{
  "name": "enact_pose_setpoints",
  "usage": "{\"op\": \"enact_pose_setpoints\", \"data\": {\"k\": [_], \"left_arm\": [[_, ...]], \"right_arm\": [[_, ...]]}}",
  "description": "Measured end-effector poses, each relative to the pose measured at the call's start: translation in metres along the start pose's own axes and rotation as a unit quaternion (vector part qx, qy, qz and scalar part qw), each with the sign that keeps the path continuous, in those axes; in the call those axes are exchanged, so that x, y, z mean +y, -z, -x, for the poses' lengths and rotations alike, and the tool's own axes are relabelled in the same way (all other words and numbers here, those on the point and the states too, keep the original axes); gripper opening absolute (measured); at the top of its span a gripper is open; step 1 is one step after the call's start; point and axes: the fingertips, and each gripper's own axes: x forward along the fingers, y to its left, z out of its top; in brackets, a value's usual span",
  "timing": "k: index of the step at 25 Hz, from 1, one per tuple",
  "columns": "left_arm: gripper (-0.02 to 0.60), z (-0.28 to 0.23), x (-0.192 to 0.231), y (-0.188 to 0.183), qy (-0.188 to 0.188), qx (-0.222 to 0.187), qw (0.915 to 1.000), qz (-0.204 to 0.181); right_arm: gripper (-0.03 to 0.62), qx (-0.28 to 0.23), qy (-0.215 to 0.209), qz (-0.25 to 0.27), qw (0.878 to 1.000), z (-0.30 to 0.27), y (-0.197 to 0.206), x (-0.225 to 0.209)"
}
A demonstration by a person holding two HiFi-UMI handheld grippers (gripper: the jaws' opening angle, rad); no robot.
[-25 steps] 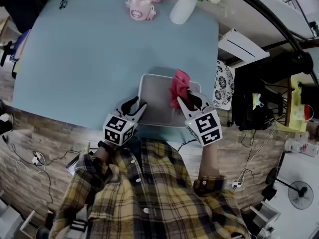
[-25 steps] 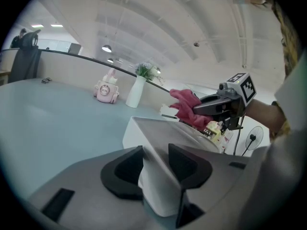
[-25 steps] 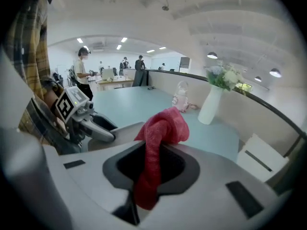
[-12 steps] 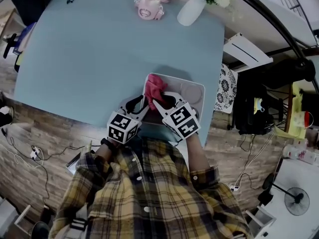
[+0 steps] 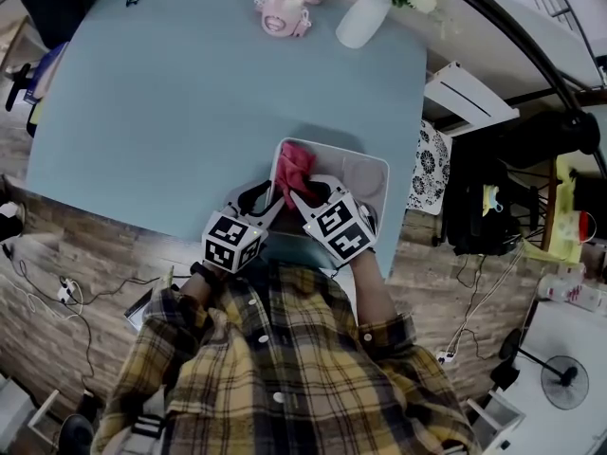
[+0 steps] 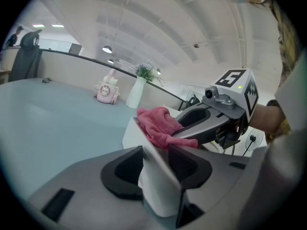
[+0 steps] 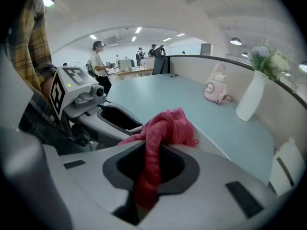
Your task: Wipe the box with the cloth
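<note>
Over the table [image 5: 190, 93], left gripper [image 5: 264, 197] clamps box [image 5: 358, 173] rim, right gripper [image 5: 311, 194] clenches cloth [image 5: 296, 162], both hiding its front.

The cloth [image 7: 165, 126] is a soft, nappy terry fabric, matt and rough-fibred, bunched into thick folds with a loose thread at one edge. The box [image 5: 365, 173] is smooth white plastic with a faint sheen along its thin wall. The counter [image 5: 190, 93] has a flat, matt, pale-blue top, even and without grain. The left tool [image 6: 156, 150] and the right tool [image 7: 153, 150] have matt grey moulded plastic shells, with duller black pads set into the jaws. At the far edge, the vase [image 5: 362, 19] is smooth, glossy white. The near shirt [image 5: 275, 368] is woven plaid cloth. The floor [image 5: 85, 273] shows wood-grain planks.
</note>
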Motion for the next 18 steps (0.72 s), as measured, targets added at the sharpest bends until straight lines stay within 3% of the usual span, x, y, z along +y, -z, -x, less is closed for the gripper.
{"op": "enact_pose_setpoints", "data": {"k": [9, 18], "left_arm": [[0.163, 0.004, 0.0, -0.001, 0.0, 0.0, 1.0, -0.001], [0.163, 0.003, 0.001, 0.0, -0.002, -0.002, 1.0, 0.0]], "right_arm": [[0.069, 0.029, 0.027, 0.056, 0.998, 0.012, 0.011, -0.002], [0.069, 0.061, 0.084, 0.066, 0.992, 0.035, 0.04, -0.025]]}}
